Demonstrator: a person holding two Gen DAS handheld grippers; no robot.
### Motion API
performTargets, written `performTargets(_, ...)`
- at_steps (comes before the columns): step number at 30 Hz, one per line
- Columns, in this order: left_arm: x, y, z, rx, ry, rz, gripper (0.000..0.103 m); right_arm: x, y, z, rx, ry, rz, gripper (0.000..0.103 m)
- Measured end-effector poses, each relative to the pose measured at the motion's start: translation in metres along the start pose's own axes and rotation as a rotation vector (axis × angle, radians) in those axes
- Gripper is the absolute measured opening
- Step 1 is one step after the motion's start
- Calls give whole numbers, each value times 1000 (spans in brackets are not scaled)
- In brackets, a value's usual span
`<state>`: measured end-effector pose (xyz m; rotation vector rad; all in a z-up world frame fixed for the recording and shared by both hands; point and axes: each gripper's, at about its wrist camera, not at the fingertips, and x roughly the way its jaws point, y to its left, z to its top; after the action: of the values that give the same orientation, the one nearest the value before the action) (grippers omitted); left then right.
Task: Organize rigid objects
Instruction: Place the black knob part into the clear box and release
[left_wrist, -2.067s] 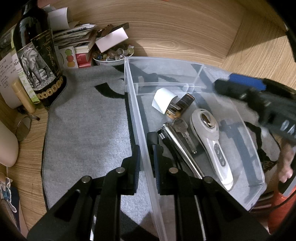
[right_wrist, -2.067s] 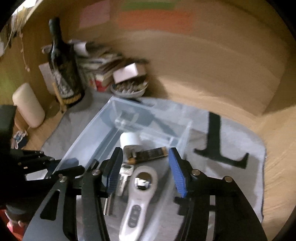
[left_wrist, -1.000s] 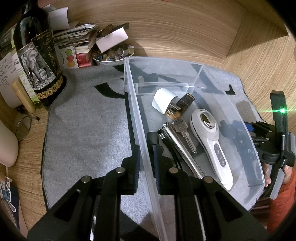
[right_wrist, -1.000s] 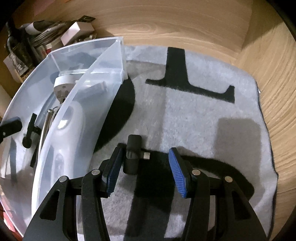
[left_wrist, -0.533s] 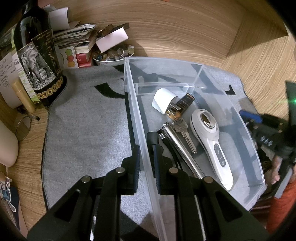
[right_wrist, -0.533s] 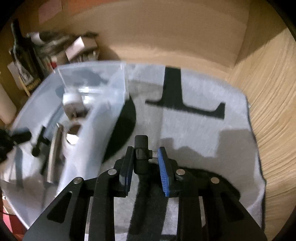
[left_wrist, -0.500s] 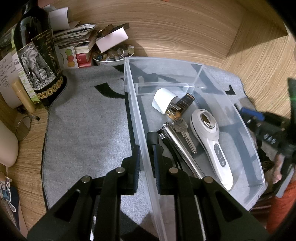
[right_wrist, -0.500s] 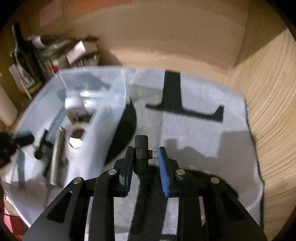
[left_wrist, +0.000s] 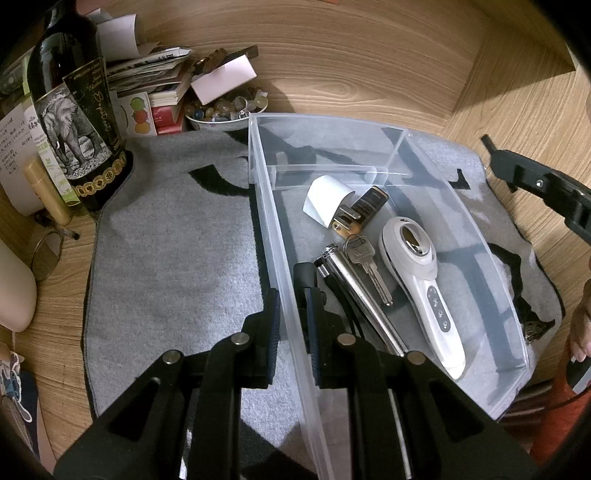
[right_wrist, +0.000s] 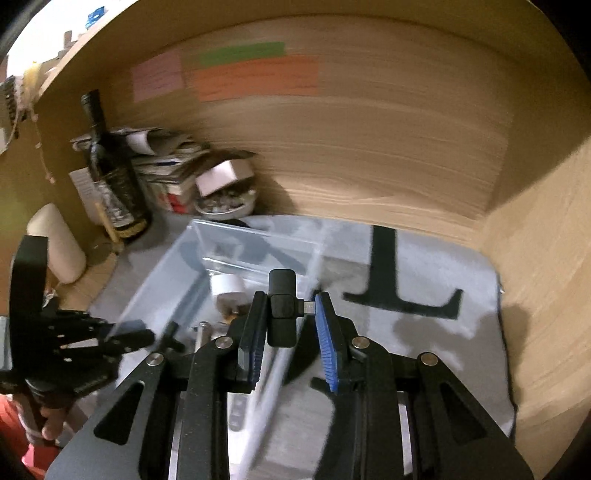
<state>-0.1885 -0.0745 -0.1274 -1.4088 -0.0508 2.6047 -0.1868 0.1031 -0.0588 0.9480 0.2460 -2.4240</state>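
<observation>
My left gripper (left_wrist: 292, 325) is shut on the left wall of a clear plastic bin (left_wrist: 266, 221) that stands on a grey mat (left_wrist: 166, 258). Inside the bin lie a white charger plug (left_wrist: 327, 199), a brown-and-black battery (left_wrist: 365, 206), a key (left_wrist: 367, 266), a silver metal tool (left_wrist: 356, 295) and a white handheld device (left_wrist: 421, 280). In the right wrist view, my right gripper (right_wrist: 290, 314) is shut on a small black adapter (right_wrist: 282, 314) with a metal plug on its side. It holds the adapter in the air, over the bin's right wall (right_wrist: 314, 266).
A dark bottle with an elephant label (left_wrist: 74, 122), stacked papers (left_wrist: 155, 81) and a bowl of beads (left_wrist: 225, 114) crowd the back left corner. Wooden walls close the back and the right. A cream cylinder (right_wrist: 55, 243) stands at the left. A hand (left_wrist: 581, 332) is at the right edge.
The right gripper closed on the black adapter that lay on the mat and lifted it, swinging up toward the bin. The left gripper kept its hold on the bin wall.
</observation>
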Motion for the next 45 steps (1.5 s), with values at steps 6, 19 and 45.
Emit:
performTargets(6, 0, 1, 0, 0, 0, -1, 13, 21, 24, 0, -41, 52, 49, 24)
performTargets(19, 0, 1, 0, -2, 1, -3, 13, 64, 52, -10, -160, 195, 90, 24)
performTargets(45, 0, 1, 0, 2, 0, 0, 13, -37, -40, -25, 81, -20, -189, 66)
